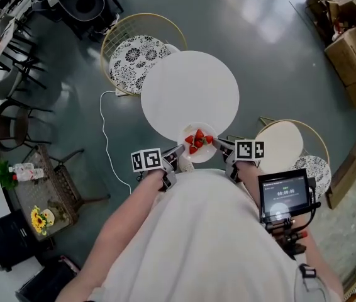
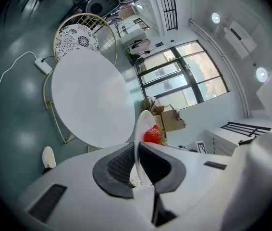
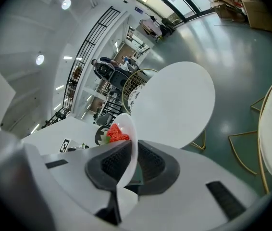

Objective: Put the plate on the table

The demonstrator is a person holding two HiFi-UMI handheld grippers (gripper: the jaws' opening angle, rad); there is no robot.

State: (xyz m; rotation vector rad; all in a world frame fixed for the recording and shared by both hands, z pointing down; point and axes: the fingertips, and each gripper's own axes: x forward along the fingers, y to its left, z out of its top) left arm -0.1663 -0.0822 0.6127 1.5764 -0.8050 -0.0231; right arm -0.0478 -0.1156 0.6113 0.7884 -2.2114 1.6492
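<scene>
At the tabletop's near edge: the plate (image 1: 197,148) is held by its left and right rims. In the head view it overlaps the rim of the tabletop (image 1: 190,87). I cannot tell whether it touches the surface.
Plate: small, round and white, smooth and glossy, with a thin, shallow, upturned edge.
Strawberries (image 1: 198,139): several red berries with green leaf caps, heaped in the middle of the plate.
Left gripper (image 2: 138,163): my jaws pinch the plate's left rim. The thin white edge runs between two dark ribbed pads set in a white plastic shell.
Right gripper (image 3: 129,163): my jaws pinch the right rim the same way, with the curved white edge caught between the dark ribbed pads.
Tabletop: a round, plain white disc with a matte finish, stretching away beyond the plate.
Far-left chair (image 1: 137,55): a pale gold wire hoop back and a round cushion in a black-and-white floral print.
Near-right chair (image 1: 280,145): the same wire frame with a plain cream round seat.
Floor (image 1: 278,55): dark grey-green and glossy, with soft patches of reflected light.
Cable (image 1: 104,131): thin and white, winding across the floor left of the tabletop.
Cardboard boxes (image 1: 351,49): brown, stacked at the far right.
</scene>
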